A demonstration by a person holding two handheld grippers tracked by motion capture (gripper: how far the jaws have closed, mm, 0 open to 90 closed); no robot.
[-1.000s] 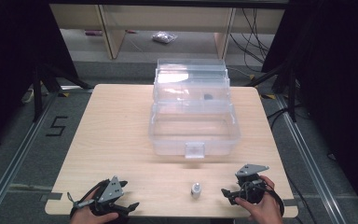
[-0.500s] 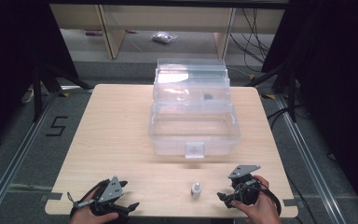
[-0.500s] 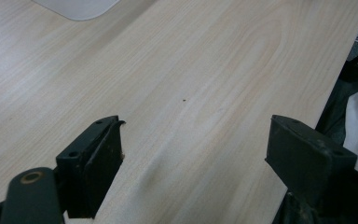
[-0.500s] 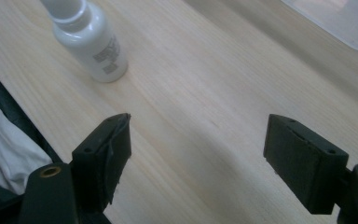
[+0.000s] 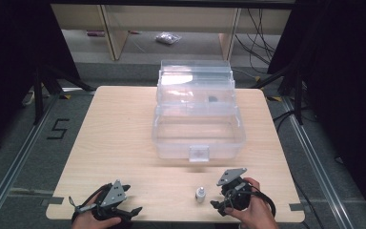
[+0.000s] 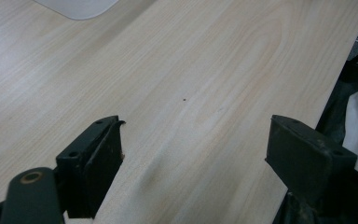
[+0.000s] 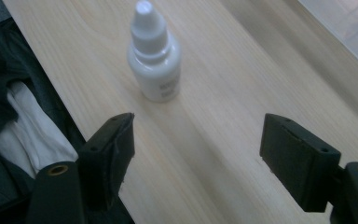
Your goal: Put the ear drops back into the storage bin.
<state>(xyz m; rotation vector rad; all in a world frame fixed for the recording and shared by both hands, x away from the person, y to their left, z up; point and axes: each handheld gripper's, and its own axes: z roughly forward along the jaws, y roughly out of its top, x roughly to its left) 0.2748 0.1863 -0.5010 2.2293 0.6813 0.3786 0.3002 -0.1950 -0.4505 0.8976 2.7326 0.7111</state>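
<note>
A small white dropper bottle (image 5: 200, 194) (image 7: 154, 60) stands upright on the wooden table (image 5: 119, 143) near its front edge. My right gripper (image 5: 218, 206) (image 7: 198, 144) sits just right of it and points at it. Its jaws have just been closing a little but stand open, with nothing between them; the bottle is a short way ahead of the tips, toward the left jaw. My left gripper (image 5: 132, 210) (image 6: 196, 144) rests at the front left, open over bare wood.
A clear plastic box (image 5: 198, 129) with its lid swung open stands at the table's middle back, a small dark item inside its upper part. The table's front edge lies close to both hands. A shelf and cables sit beyond the table.
My right gripper has slid left toward the bottle. The left gripper, the bottle and the box have stayed put.
</note>
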